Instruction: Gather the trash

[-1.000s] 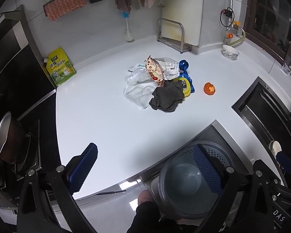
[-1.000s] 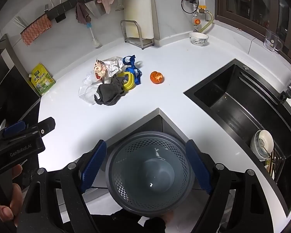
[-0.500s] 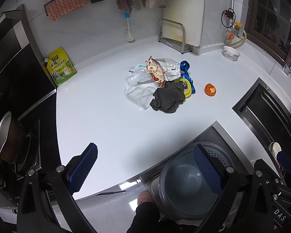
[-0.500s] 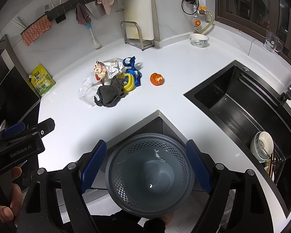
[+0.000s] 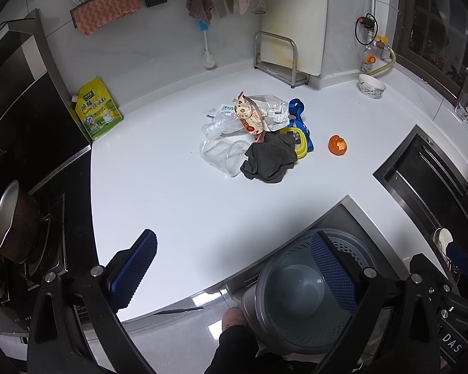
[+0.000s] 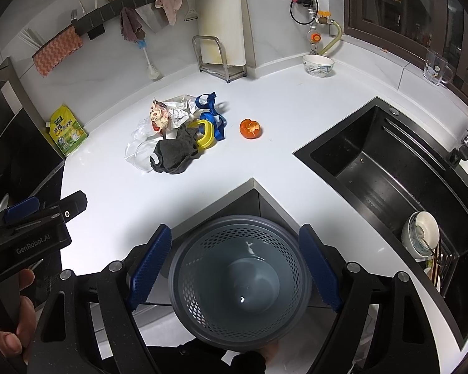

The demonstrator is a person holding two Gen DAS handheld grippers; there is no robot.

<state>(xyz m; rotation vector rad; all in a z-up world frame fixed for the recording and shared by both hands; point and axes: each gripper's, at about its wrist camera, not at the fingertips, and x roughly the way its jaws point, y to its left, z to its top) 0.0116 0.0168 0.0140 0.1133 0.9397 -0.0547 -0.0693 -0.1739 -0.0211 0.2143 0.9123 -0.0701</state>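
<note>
Barely anything has shifted: both the left gripper (image 5: 231, 272) and right gripper (image 6: 234, 268) hang spread and empty, trash pile (image 6: 177, 131) ahead untouched, the bin (image 6: 238, 283) below empty.

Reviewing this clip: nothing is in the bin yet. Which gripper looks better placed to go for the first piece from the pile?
Probably left. The left gripper is open over bare counter, the pile's dark cloth ahead. The right gripper is open too, but straddles the empty bin.

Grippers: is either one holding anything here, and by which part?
Nothing is held. The left gripper and right gripper are both open and empty; the trash pile lies untouched on the counter.
</note>
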